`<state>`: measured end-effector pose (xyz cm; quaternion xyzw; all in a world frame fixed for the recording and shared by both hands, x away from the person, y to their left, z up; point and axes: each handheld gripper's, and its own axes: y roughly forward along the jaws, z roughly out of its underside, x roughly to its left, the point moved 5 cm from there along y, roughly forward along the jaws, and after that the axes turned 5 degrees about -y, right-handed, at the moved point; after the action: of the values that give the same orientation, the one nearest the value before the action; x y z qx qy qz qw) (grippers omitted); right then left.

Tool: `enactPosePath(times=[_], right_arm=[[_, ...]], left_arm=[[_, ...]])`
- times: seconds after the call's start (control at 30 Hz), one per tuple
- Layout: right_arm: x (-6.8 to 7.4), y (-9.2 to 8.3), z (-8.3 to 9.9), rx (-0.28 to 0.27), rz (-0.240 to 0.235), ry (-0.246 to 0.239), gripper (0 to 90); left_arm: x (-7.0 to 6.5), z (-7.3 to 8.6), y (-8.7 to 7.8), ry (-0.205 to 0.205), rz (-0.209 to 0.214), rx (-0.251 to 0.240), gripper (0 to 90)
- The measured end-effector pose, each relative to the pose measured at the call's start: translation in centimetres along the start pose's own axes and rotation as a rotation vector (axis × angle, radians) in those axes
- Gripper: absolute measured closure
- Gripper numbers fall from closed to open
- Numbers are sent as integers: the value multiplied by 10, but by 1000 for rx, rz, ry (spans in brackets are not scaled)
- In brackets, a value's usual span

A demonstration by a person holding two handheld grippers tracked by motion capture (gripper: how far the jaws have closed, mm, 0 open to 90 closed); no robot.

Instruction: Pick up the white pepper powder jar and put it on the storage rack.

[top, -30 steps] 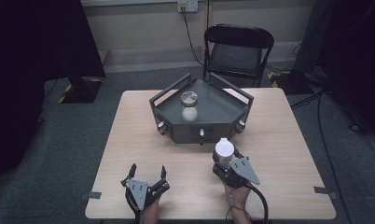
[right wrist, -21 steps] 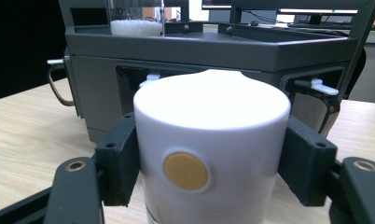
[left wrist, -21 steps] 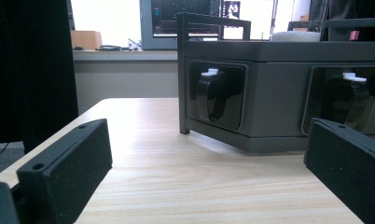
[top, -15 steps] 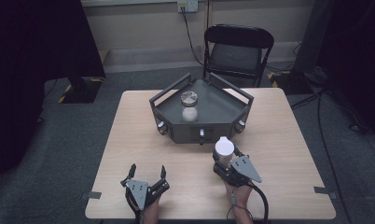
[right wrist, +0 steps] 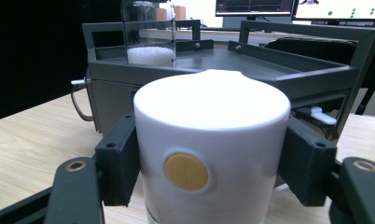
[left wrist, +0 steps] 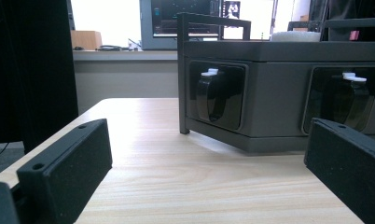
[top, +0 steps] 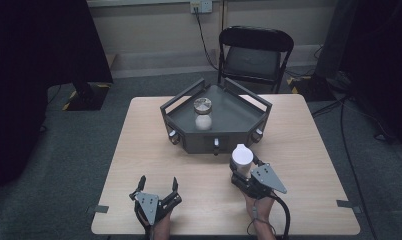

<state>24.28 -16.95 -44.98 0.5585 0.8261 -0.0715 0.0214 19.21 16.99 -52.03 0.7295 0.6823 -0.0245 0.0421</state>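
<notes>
Clamped in your right claw (top: 243,169) is a white plastic cup-shaped container with a round yellow dot on its side (right wrist: 211,154); both black jaws press flat against its walls, and it stands upright between them, held off the pale wooden table (top: 309,150). Your left claw (top: 157,190) rests low at the near edge of the table, well apart from the right one, with its jaws spread wide and nothing between them.

Just ahead of the right claw sits the dark grey metal tray-box with railed sides and round knobs on its front faces (top: 229,145). On its deck, farther forward and slightly to the claw's left, stands a clear glass jar with a metal lid and white granules at the bottom (top: 203,114).

By my reading, the pick-up is done: you have the container secured and clear of the table. What is left looks like carrying it forward to the tray-box, most likely toward the jar.

As for writing, none is legible: the yellow dot carries only a faint centre line, and the screens behind the tray-box are too small to read.
</notes>
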Motion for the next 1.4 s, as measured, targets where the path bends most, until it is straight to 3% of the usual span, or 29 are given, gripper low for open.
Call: enactPosePath(times=[0.87,1.1,1.4], right_arm=[[-12,5,-44,-31,-54,-49,304],[-21,12,-58,-34,-76,-14,304],[-29,22,-78,-48,-71,-22,304]], left_arm=[[0,0,0,0,0,0,1],[0,0,0,0,0,0,0],[0,0,0,0,1,0,0]])
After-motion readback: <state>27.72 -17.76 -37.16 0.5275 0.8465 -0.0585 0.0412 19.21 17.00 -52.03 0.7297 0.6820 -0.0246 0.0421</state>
